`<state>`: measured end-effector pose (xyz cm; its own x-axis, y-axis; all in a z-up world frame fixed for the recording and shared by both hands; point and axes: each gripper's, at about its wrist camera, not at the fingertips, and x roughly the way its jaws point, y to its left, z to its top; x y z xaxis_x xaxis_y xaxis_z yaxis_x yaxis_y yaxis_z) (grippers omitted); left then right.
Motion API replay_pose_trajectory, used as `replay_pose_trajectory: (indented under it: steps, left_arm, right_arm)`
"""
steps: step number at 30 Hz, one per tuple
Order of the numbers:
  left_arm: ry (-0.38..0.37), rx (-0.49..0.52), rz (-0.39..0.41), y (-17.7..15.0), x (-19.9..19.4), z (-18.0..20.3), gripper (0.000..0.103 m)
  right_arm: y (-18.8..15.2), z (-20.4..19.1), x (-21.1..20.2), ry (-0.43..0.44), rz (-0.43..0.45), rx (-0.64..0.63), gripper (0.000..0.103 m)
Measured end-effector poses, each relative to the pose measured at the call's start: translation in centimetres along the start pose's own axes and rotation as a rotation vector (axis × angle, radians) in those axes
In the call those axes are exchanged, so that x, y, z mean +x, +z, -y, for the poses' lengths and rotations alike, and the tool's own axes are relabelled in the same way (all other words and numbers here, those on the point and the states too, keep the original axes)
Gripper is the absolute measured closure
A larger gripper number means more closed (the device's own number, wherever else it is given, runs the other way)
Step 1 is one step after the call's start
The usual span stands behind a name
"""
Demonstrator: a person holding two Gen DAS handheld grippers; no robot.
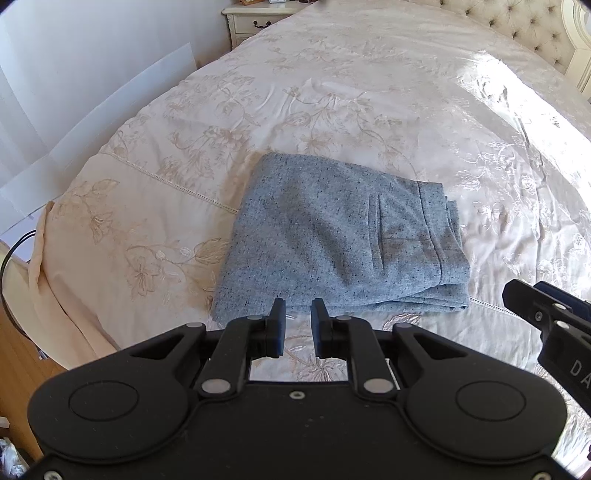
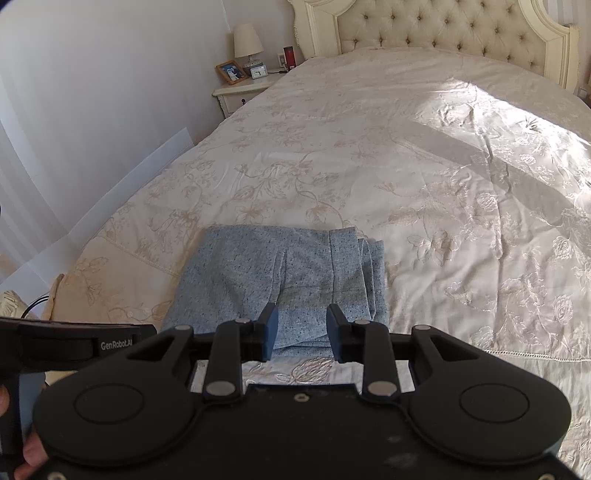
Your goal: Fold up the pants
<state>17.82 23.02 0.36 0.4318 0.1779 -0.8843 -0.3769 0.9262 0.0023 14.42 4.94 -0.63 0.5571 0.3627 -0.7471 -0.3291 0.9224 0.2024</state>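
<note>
Grey folded pants (image 1: 332, 236) lie waistband rightward on the bedspread (image 1: 369, 92); both hand-held grippers gape empty.

Embroidered bedspread (image 2: 424, 155), nightstand (image 2: 240, 94), lamp (image 2: 248, 42)

Pants (image 1: 332, 236) — flecked, woolly-looking cloth; bedspread (image 1: 369, 92) — glossy, perhaps satin, embroidered.

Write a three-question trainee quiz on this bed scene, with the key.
1. True or false: the pants lie folded into a compact stack on the bedspread.
2. Is either the left gripper or the right gripper holding cloth? A) left B) right C) neither
3. Which piece of furniture stands beside the headboard?

Key: 1 true; 2 C, both are open with empty gaps; 3 the nightstand.
</note>
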Motion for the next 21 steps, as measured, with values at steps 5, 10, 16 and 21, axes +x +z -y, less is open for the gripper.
replay_pose_trajectory:
  steps: [5,10,16,21]
  left_arm:
    - [0.016,0.004,-0.007,-0.12,0.10,0.14,0.080]
    - [0.008,0.011,-0.015,-0.06,0.15,0.11,0.080]
    - [0.009,0.018,-0.018,-0.24,0.01,0.16,0.080]
    - [0.014,0.021,-0.017,-0.24,0.00,0.17,0.079]
  right_arm:
    - [-0.06,-0.09,0.04,0.000,-0.003,0.001,0.072]
    - [-0.18,-0.16,-0.03,-0.001,-0.003,0.003,0.071]
    - [-0.33,-0.23,-0.20,-0.004,0.000,0.007,0.071]
    - [-0.30,-0.20,-0.27,-0.002,0.003,0.011,0.071]
